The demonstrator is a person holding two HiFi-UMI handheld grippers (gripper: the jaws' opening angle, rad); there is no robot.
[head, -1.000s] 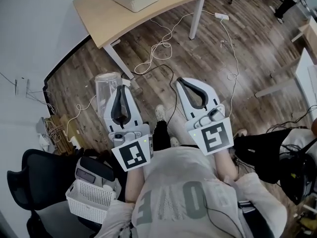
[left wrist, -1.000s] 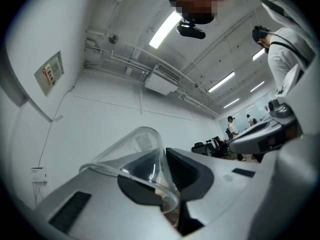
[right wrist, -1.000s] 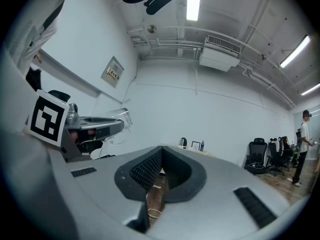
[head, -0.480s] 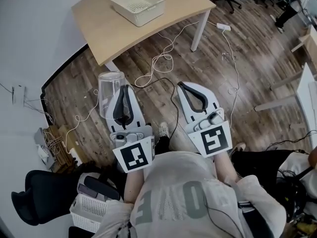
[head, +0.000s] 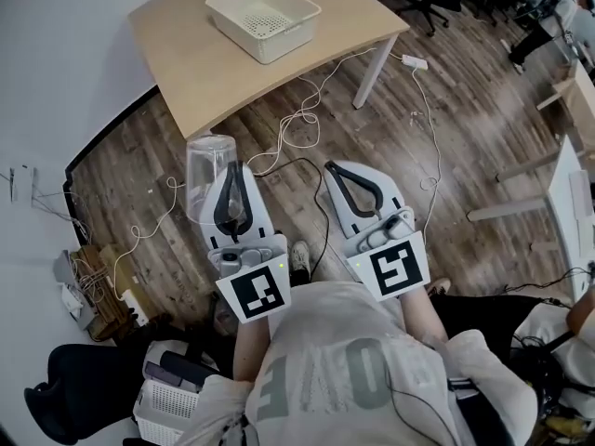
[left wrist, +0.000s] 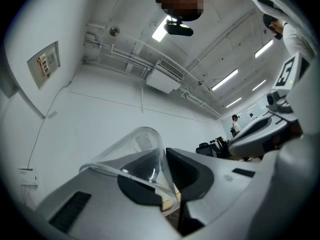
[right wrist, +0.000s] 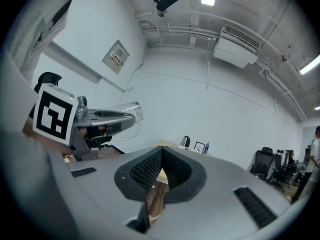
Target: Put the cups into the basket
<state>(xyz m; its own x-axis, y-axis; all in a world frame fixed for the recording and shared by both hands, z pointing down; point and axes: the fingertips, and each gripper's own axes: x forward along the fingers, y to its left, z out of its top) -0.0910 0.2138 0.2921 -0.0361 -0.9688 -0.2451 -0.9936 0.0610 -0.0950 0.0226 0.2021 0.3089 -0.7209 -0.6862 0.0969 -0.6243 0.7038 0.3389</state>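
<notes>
1. Left tongs are nearly closed and pinch one wall of the clear plastic cup. One pad sits inside the cup and the other outside, with the cup's wide rim toward my hand.
2. Right tongs are closed tip to tip with nothing between them. In the head view they sit just right of the left pair, at the middle of the frame.
3. From the head view, the cup juts out to the left of the left tongs. It is above the wooden floor and its loose white cables, short of the table.
4. The white basket stands on the table at the top middle of the frame, well apart from the cup. It looks empty as far as I can see.
5. I judge the step in hand to be the carry. I'd hold the squeeze light and even, because a wall this thin will likely buckle or slip if pinched harder.
6. Next I'd bring the cup over the basket's rim and lower it inside before letting go. The right tongs should stay out of the way, and I should mind my feet near those cables.
</notes>
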